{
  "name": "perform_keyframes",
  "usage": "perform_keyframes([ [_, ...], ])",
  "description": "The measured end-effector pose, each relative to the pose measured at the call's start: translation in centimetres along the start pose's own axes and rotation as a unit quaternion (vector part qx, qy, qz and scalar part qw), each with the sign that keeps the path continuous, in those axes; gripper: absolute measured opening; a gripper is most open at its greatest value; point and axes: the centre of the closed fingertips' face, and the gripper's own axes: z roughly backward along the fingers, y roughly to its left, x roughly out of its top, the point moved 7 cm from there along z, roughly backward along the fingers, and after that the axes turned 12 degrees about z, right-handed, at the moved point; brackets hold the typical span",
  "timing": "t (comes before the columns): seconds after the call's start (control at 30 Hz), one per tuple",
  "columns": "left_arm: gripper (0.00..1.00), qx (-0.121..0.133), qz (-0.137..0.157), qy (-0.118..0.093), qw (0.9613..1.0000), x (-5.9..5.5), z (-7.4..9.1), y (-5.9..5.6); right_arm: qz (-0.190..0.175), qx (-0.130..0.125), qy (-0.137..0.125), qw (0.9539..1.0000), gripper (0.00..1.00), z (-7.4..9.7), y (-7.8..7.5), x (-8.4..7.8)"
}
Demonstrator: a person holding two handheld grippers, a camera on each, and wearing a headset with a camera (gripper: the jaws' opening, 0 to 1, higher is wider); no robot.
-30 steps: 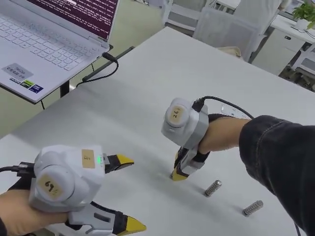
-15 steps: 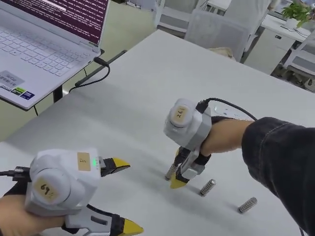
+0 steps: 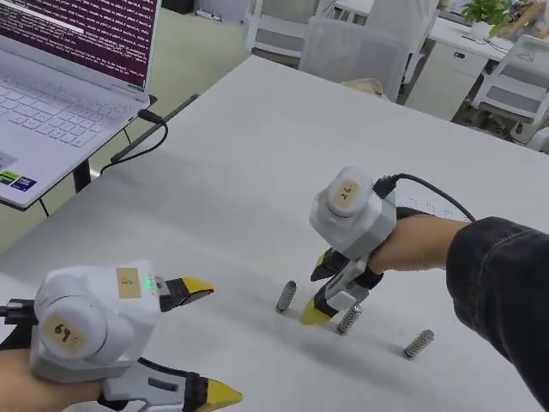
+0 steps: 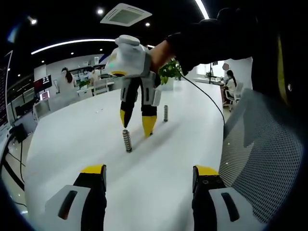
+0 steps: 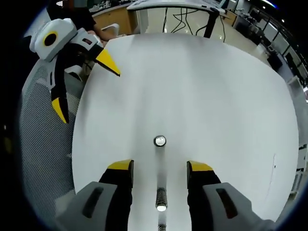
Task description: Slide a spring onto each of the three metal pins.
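Springs (image 3: 348,319) stand in a row on the table (image 3: 257,146), long axes upright. Your right gripper (image 3: 317,287) points down over them, jaws spread wide, holding nothing; one spring lines up between the jaws, another just ahead of the tips. Your left gripper (image 3: 214,341), likewise spread and empty, hangs well apart, the farther hand.

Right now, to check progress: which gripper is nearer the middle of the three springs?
Right. The middle spring stands between the open jaws of the right gripper; the left gripper hangs well apart from it, jaws also open.
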Motion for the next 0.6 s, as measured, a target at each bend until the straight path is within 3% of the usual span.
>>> perform_keyframes([
  [0.17,0.69,0.000,0.000,0.002,1.0000,0.1,-0.1,0.0,-0.021,-0.019,-0.026,0.9993,0.46,0.8,0.0,-0.8],
  [0.27,0.69,-0.001,0.002,0.002,1.0000,0.3,-0.1,0.0,-0.040,-0.033,-0.061,0.9968,0.48,1.3,0.1,-1.0],
  [0.33,0.69,0.000,0.003,0.003,1.0000,0.2,-0.1,0.0,-0.044,-0.044,-0.070,0.9956,0.49,1.7,0.2,-1.5],
  [0.6,0.69,-0.002,0.004,0.003,1.0000,0.7,-0.3,-0.1,-0.091,-0.095,-0.139,0.9816,0.56,3.6,0.6,-2.9],
])
